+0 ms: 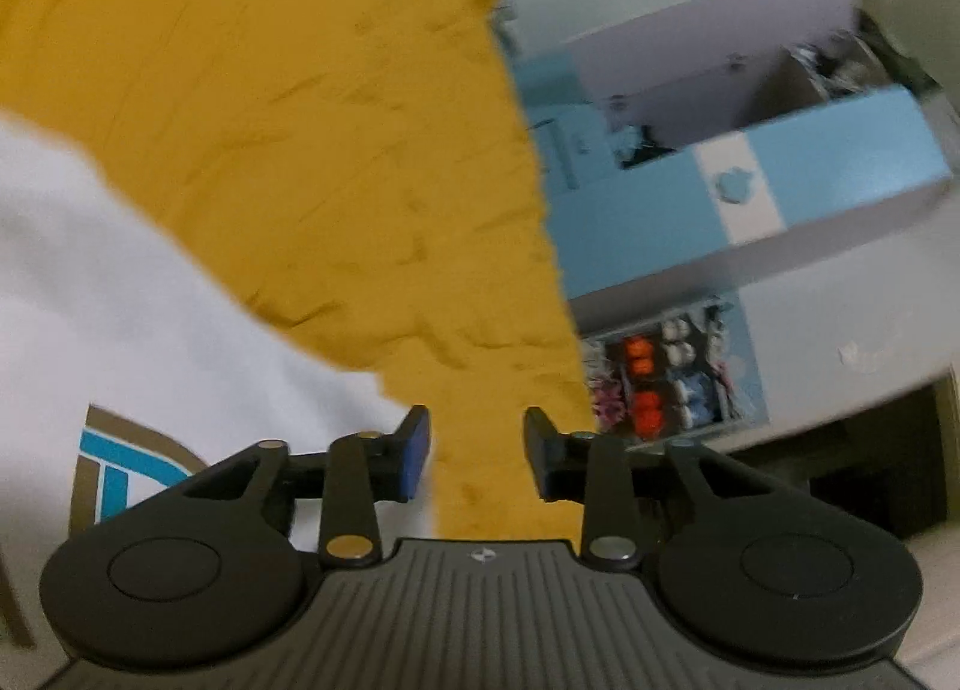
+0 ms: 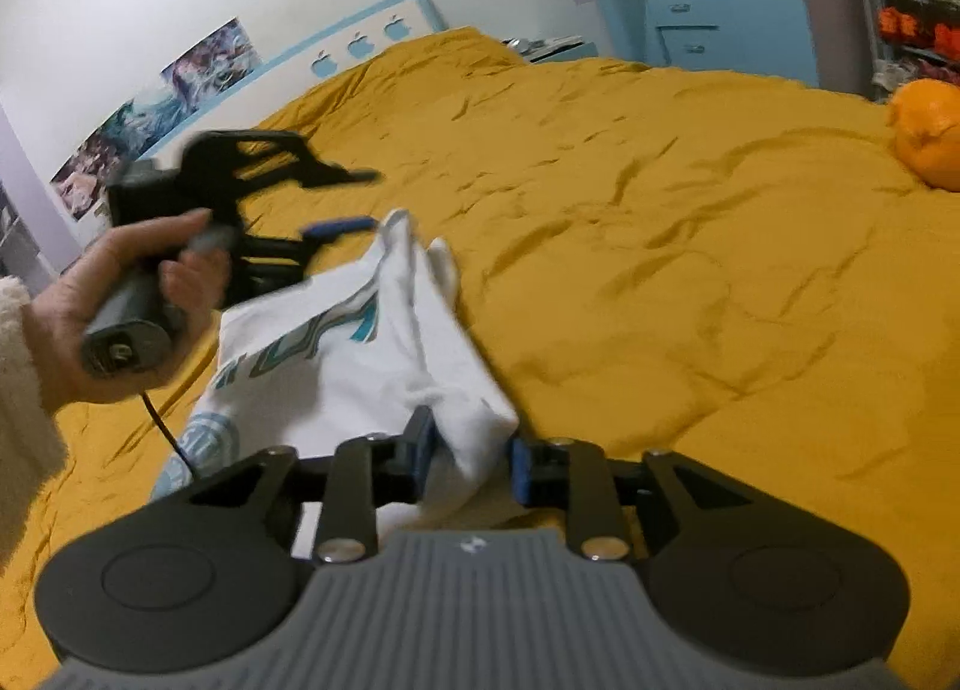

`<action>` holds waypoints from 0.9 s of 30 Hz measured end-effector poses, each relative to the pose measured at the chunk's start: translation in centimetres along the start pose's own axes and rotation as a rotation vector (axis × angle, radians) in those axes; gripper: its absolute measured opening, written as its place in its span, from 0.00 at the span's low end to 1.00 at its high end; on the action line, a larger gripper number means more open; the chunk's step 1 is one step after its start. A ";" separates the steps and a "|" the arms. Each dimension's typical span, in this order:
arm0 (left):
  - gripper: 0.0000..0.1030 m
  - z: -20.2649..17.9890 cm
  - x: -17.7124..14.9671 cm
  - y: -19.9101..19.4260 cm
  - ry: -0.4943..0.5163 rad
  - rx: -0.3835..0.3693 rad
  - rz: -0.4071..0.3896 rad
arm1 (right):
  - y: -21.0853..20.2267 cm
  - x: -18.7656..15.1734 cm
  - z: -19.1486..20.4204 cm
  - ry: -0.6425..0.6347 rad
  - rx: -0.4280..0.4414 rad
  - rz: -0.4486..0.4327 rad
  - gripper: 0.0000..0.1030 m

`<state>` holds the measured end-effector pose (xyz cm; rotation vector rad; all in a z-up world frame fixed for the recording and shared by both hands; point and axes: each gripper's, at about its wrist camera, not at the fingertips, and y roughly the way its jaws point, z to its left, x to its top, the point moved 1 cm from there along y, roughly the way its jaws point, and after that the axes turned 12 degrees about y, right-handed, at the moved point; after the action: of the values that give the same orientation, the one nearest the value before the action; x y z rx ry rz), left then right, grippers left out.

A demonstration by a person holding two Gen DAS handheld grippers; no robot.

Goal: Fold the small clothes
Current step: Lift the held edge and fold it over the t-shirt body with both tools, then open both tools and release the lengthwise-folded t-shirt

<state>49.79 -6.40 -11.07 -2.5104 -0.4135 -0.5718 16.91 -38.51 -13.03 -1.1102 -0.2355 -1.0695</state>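
A bed (image 2: pixel 660 246) under a rumpled mustard cover fills the space ahead of both sets of jaws. Beyond its far edge stands a blue and white wardrobe (image 1: pixel 828 150) with a drawer pulled out; the things inside are too blurred to name. Lower down an open shelf (image 1: pixel 666 372) holds orange, white and blue bundles in rows. The white shirt (image 2: pixel 372 354) with a teal print lies crumpled on the bed cover, running from the right gripper (image 2: pixel 471 459) forward and to its left. The right jaws stand partly apart with a bunched corner of the shirt between them, the cloth against both blue pads. The left gripper (image 1: pixel 477 453) has its jaws apart with nothing between them, and the shirt's edge lies just left of them. The left hand (image 2: pixel 114 300) grips its handle above the shirt. An orange (image 2: pixel 930 135) sits on the bed cover far right of the right jaws.
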 end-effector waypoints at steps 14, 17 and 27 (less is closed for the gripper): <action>0.63 -3.5 -14.4 -16.2 0.334 0.132 0.162 | -1.5 -0.6 4.3 -0.224 0.168 -0.090 0.35; 0.63 -2.1 -16.1 -16.0 0.295 0.130 0.173 | 0.1 -1.6 5.3 -0.270 0.189 -0.050 0.35; 0.55 0.3 -17.4 -16.9 0.250 0.124 0.123 | 2.4 -2.2 4.5 -0.311 0.135 0.010 0.33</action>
<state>28.17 4.54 -12.34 -2.2913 -0.1928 -0.7740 19.17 -33.50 -13.77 -1.1506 -0.5404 -0.8562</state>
